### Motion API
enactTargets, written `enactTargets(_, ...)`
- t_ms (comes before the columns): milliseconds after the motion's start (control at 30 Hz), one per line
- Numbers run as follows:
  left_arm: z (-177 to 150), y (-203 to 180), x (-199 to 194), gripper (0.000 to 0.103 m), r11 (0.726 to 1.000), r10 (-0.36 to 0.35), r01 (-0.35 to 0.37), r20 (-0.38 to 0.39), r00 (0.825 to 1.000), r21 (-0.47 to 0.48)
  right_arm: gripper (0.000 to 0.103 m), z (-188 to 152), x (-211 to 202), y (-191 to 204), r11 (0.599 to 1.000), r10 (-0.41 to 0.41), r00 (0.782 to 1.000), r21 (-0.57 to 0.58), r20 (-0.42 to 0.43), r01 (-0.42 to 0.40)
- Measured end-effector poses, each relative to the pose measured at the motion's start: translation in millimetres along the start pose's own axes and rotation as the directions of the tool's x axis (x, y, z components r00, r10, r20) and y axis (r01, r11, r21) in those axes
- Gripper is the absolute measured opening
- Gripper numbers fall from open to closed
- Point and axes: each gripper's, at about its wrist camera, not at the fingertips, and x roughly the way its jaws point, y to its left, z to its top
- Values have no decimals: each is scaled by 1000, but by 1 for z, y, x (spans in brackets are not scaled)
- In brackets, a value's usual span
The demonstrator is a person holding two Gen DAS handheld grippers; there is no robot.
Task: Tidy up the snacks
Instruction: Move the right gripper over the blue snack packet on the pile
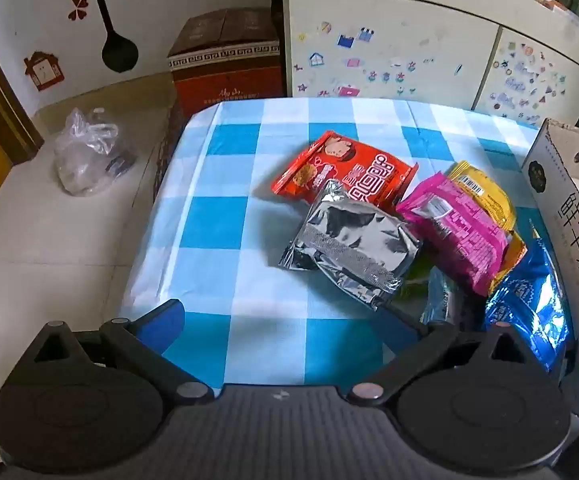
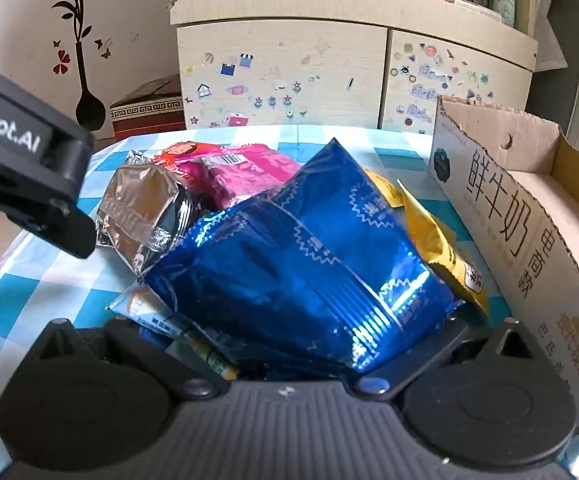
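Observation:
A pile of snack packets lies on the blue-checked tablecloth (image 1: 225,216): a red packet (image 1: 345,168), a silver packet (image 1: 349,248), a pink packet (image 1: 457,228), a yellow packet (image 1: 485,192) and a blue packet (image 1: 529,308). My left gripper (image 1: 285,312) is open and empty, just short of the silver packet. In the right wrist view the blue packet (image 2: 309,264) fills the space between my right gripper's fingers (image 2: 281,332), which are hidden under it. The silver packet (image 2: 145,212), pink packet (image 2: 245,172) and yellow packet (image 2: 437,244) lie behind.
An open cardboard box (image 1: 569,208) (image 2: 529,208) stands at the table's right edge. A stickered cabinet (image 1: 409,52) stands behind the table. A red-brown carton (image 1: 225,64) and a plastic bag (image 1: 89,152) sit on the floor to the left. The left gripper's body (image 2: 25,168) reaches in from the left.

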Motion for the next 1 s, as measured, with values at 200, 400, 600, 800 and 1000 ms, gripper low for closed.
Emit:
enactTargets(200, 16, -9, -14, 103, 1000, -4, 4, 2, 1000, -4, 103, 0, 0, 1, 1000, -1, 1000, -1, -2, 1)
enactTargets(400, 17, -1, -26, 103, 999, -47, 47, 24, 999, -10, 103, 1, 0, 0, 1000, 1, 1000, 1, -2, -1)
enactTargets(600, 16, 1, -35, 103, 998, -64, 64, 49, 997, -1, 103, 1, 0, 0, 1000, 1, 1000, 1, -3, -1)
enactTargets(800, 13, 2, -39, 103, 997, -74, 74, 70, 995, 1, 103, 0, 0, 0, 1000, 1, 1000, 1, -2, -1)
enactTargets(1000, 10, 1, -41, 103, 997, -79, 78, 81, 994, 10, 103, 0, 1, 1, 1000, 1, 1000, 1, -2, -1)
